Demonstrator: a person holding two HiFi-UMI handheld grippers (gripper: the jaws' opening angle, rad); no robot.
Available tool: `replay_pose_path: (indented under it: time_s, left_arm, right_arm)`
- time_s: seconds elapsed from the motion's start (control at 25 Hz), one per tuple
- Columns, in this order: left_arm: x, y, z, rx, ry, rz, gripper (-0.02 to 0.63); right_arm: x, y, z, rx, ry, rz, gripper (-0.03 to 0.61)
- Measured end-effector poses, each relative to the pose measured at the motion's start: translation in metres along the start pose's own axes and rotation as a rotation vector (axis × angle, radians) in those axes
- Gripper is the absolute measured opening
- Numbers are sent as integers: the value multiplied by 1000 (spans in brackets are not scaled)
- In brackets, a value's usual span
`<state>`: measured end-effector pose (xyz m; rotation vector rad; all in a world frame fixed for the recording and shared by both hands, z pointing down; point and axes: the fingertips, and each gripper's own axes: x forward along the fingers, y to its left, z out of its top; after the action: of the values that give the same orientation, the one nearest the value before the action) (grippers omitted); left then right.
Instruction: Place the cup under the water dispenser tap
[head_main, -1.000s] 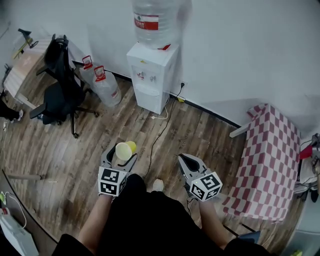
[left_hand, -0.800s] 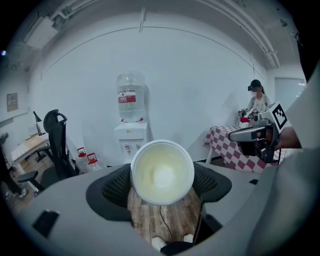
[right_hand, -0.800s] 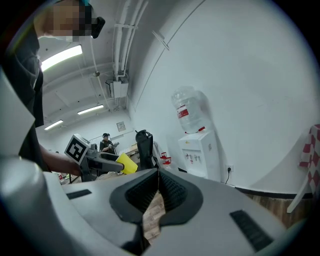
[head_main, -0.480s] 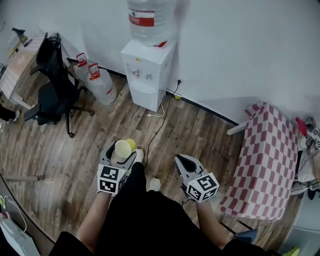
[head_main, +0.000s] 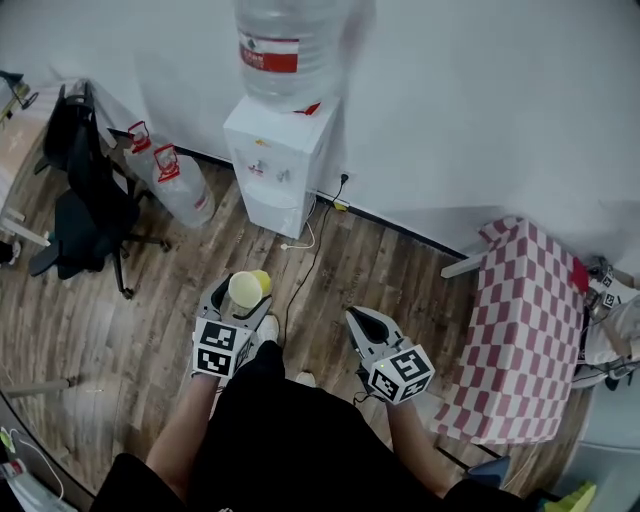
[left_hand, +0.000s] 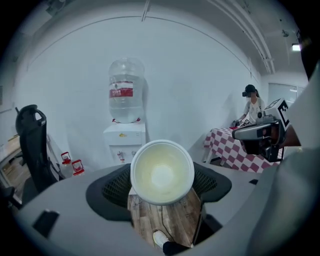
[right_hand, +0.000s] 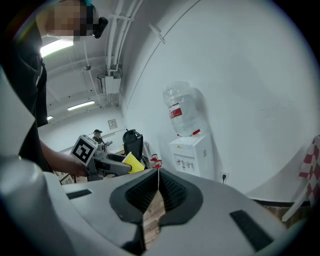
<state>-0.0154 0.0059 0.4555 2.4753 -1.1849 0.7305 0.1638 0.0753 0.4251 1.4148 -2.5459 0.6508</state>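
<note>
Office: water dispenser (head_main: 275, 165), swivel chair (head_main: 82, 212)

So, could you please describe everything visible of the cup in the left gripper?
The cup looks like paper: yellow outside, pale inside with a white rolled rim, and empty. The left gripper is shut on its sides, holding it tilted with the mouth toward the gripper's camera, above the wooden floor, well short of the water dispenser.

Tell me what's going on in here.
A person stands on the wood floor holding a claw in each hand. The left claw is shut on a yellow paper cup, its open mouth facing that claw's camera. The right claw is shut and empty. The white water dispenser stands ahead against the wall, some way off, so the cup is not yet under its tap.
</note>
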Motion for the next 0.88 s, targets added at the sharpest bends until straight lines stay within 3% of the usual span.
replay_pose_path:
  time_s: [0.24,0.52,0.88]
  left_arm:
    - [32,42,18,5,15,-45,374]
    - [70,91,21,-10,30,-96,374]
    - [104,138,14,-37,44,-90,374]
  right_arm:
    - [46,-10,32,-5,-3,-35,22]
    - [97,-10,43,4,31,-71,23]
    - [152,-8,55,-23,70,-41,22]
